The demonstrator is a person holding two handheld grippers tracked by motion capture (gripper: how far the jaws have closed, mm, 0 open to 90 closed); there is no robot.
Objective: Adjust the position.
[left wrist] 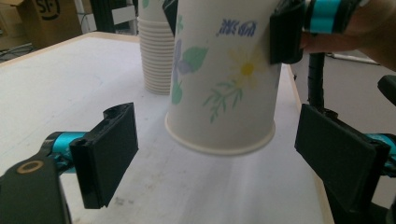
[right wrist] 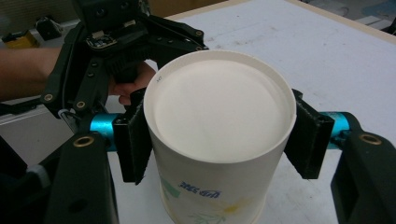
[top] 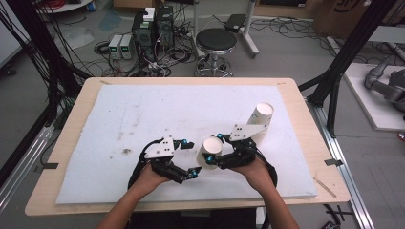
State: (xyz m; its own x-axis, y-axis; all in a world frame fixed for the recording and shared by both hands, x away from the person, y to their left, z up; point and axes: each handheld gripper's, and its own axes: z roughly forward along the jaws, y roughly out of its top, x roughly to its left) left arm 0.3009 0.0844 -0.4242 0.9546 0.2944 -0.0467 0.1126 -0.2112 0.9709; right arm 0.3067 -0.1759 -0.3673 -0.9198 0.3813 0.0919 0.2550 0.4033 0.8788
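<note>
My right gripper [top: 213, 152] is shut on a white paper cup [top: 210, 151] with a flower print, pads pressed on both sides of its wall. The cup [right wrist: 219, 112] is upside down, base toward the right gripper view's camera, and its rim [left wrist: 219, 144] hangs a little above the white foam. The left gripper [top: 192, 158] stands open just left of the cup. In the left gripper view its jaws [left wrist: 215, 158] flank the cup's rim without touching it. A stack of the same cups [top: 260, 119] stands upside down at the back right, and that stack [left wrist: 156, 60] shows behind the held cup.
A white foam sheet [top: 143, 114] covers the wooden table [top: 76, 119]. Beyond the far edge are a black stool [top: 216, 42], computer boxes and loose cables [top: 153, 33] on the floor. Black frame posts [top: 334, 81] stand to the right of the table.
</note>
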